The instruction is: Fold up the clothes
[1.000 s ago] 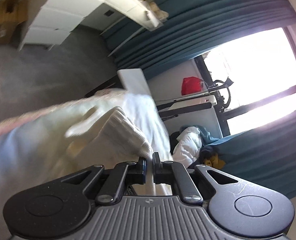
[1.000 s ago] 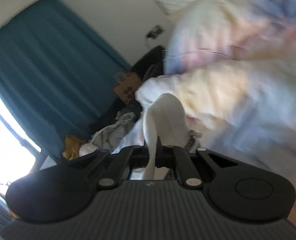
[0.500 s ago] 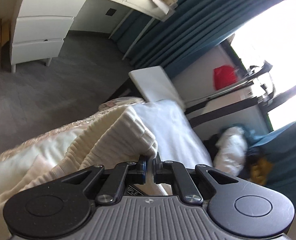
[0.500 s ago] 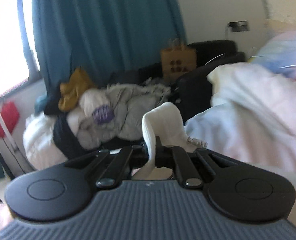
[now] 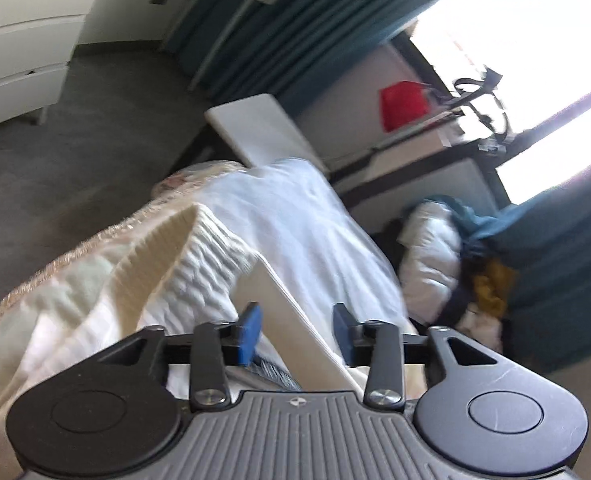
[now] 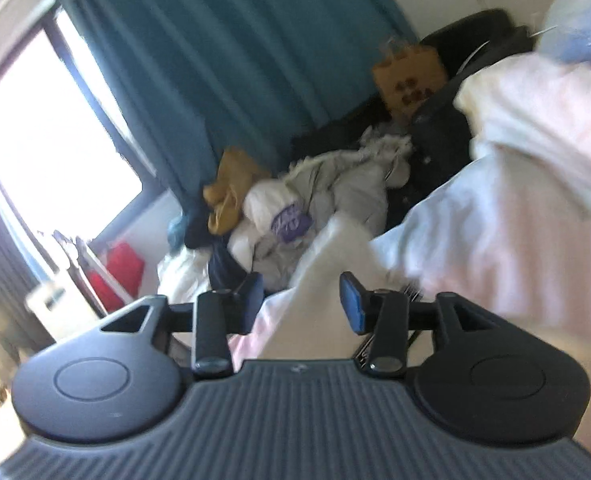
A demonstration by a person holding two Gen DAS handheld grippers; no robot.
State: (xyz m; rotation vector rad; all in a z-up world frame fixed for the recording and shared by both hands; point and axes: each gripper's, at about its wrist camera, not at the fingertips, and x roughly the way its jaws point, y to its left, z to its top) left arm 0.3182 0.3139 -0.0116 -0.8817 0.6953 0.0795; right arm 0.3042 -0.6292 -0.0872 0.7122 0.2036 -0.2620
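Note:
A cream cable-knit sweater (image 5: 199, 264) lies on the bed's white sheet (image 5: 307, 220), its ribbed edge to the left of my left gripper (image 5: 297, 332). That gripper is open, blue pads apart, with a flat white fold of cloth (image 5: 295, 332) lying loose between the jaws. In the right wrist view my right gripper (image 6: 303, 300) is also open, and a white strip of the garment (image 6: 335, 252) runs between its pads without being clamped. Pale bedding (image 6: 515, 200) fills the right side.
A heap of clothes (image 6: 303, 204) sits on a dark chair by the teal curtain (image 6: 235, 60), with a brown paper bag (image 6: 409, 76) behind. White drawers (image 5: 19, 48), a white bench (image 5: 263, 132) and a red bag (image 5: 403, 104) stand near the window.
Both grippers were shut on the garment and have opened, letting the cloth go. The sweater has dropped onto the bed.

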